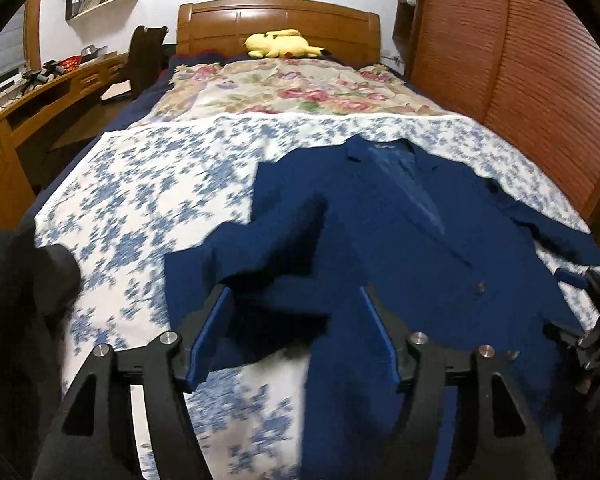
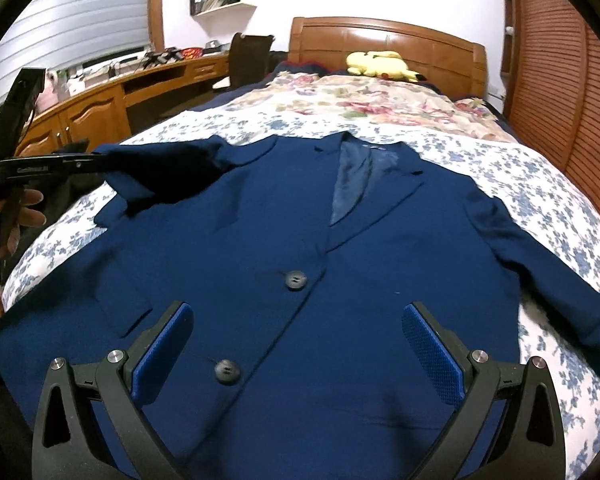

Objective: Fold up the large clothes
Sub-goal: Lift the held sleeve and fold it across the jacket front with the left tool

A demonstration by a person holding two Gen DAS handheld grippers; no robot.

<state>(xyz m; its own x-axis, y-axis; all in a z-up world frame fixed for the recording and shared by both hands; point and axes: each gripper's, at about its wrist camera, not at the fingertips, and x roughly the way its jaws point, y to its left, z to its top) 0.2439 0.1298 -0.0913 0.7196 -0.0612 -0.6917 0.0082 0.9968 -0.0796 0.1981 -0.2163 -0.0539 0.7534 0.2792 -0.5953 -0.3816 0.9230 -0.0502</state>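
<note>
Left tool point(image 1: 296, 332) parted over a sleeve; right tool point(image 2: 298, 344) gaping, empty, at frame bottom.
The soft, limp navy-blue buttoned wool-like jacket point(image 2: 300, 248) lies face up mid-frame on the blue-flowered white bedspread point(image 2: 540, 184); its left sleeve point(image 1: 260, 240) lies loose between the pads. It will likely sag and drape: grip seams, cuffs or hem.

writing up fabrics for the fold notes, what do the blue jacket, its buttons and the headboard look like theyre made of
Blue jacket: matte woven suiting, probably wool or a blend; its lining has a slight sheen, likely synthetic. Buttons: dark and glossy, with thread holes, probably plastic. Headboard: varnished wood with orange-brown panels that catch the light.
</note>
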